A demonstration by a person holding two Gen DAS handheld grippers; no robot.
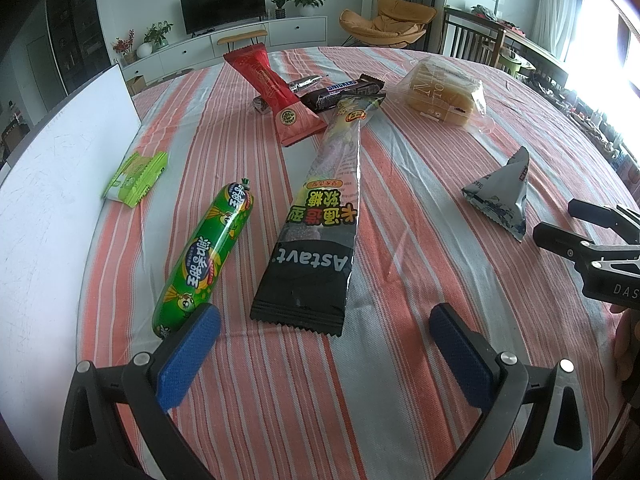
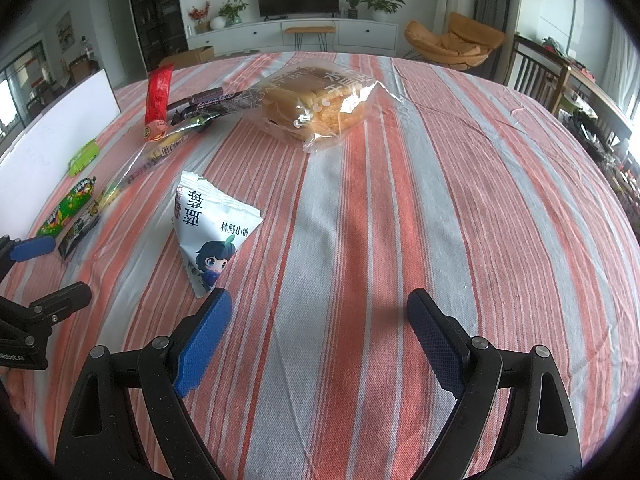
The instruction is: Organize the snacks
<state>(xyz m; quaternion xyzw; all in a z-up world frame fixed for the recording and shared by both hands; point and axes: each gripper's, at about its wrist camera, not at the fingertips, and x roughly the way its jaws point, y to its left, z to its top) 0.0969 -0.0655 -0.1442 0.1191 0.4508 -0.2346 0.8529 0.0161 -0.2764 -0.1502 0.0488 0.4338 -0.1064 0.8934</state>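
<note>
My left gripper (image 1: 325, 322) is open and empty above the striped tablecloth, just short of a long black candy pack (image 1: 324, 216). A green sausage (image 1: 206, 254) lies beside its left finger. Farther off lie a red wrapper (image 1: 276, 92), a Snickers bar (image 1: 344, 90), bagged bread (image 1: 442, 92) and a small green packet (image 1: 134, 174). My right gripper (image 2: 320, 306) is open and empty. A white triangular pouch (image 2: 210, 224) lies just ahead of its left finger. The bread (image 2: 314, 106) sits farther back.
A white board (image 1: 52, 184) lies on the table's left side, also in the right wrist view (image 2: 56, 140). The striped tablecloth (image 2: 440, 200) covers the round table. Chairs, a TV cabinet and plants stand beyond the far edge.
</note>
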